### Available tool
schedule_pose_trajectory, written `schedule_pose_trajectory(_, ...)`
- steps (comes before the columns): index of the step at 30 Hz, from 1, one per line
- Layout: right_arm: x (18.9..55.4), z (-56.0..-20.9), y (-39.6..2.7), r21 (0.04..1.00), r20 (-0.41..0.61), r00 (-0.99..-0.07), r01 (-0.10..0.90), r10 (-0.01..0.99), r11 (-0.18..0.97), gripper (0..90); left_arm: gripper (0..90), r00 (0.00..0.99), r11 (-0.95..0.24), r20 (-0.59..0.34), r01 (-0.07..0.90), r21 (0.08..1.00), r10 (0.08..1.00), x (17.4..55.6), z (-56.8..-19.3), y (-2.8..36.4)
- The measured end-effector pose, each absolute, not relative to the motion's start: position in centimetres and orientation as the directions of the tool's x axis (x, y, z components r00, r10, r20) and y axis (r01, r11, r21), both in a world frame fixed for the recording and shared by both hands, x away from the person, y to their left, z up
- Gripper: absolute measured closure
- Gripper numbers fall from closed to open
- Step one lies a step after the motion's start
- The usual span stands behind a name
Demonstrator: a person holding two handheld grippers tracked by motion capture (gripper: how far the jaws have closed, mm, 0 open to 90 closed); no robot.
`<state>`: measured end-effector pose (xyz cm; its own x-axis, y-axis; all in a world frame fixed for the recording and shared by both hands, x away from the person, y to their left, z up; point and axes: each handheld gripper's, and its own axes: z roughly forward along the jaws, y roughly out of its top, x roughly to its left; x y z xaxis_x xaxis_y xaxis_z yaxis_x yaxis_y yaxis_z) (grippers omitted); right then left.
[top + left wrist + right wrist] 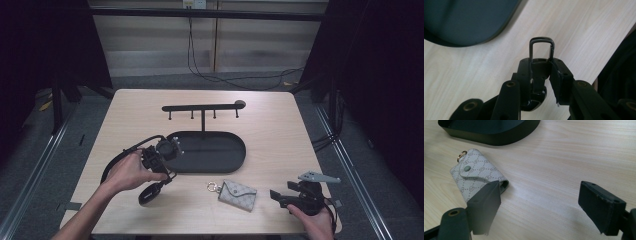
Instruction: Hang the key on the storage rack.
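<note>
the left gripper is clamped on a dark metal clasp, whose squared loop stands up between the pressed-in jaws in the left gripper view; a dark piece below the loop sits wedged between the pads. in the high view the left gripper sits just over the near left end of the tray, with a black strap looping down from it onto the table toward the person. whether the clasp and the strap are one item cannot be told.

the right gripper has its jaws spread wide with nothing between them, over bare wood. its left jaw hangs in front of the near corner of a patterned key pouch, a pale snap-flap case with a small gold ring at its far end.

the black oval tray lies at the table's middle and holds nothing visible inside; a thin post rises from its back edge to a hook bar with four short pegs.

the left hand reaches in from the lower left, forearm angled toward the tray, fingers wrapped round the gripper body. the right hand rests low at the near right edge of the light wooden table, its gripper pointing left toward the pouch, which lies flat just in front of the tray.
</note>
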<state>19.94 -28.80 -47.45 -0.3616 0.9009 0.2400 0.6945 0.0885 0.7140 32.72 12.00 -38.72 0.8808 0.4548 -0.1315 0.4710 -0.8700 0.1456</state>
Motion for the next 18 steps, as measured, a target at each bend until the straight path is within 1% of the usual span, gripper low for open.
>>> schedule_pose_trajectory(3,20.0,-47.5,-28.8,0.713,0.24,-0.361,0.695,0.901,0.089,18.3,70.8,0.884,-0.873,-0.126,0.465,0.147,0.45,32.8,-38.3,12.0)
schedule_pose_trajectory(5,20.0,-47.5,-28.8,0.712,0.239,-0.361,0.696,0.902,0.089,18.3,70.8,0.881,-0.865,-0.123,0.472,0.169,0.457,32.9,-37.6,12.1)
schedule_pose_trajectory(11,20.0,-47.5,-28.8,0.713,0.239,-0.361,0.695,0.901,0.089,18.3,70.8,0.882,-0.86,-0.11,0.472,0.192,0.459,33.1,-36.1,12.5)
schedule_pose_trajectory(18,20.0,-47.5,-28.8,0.711,0.239,-0.36,0.698,0.902,0.091,18.3,70.8,0.88,-0.857,-0.093,0.475,0.202,0.466,33.2,-35.1,12.7)
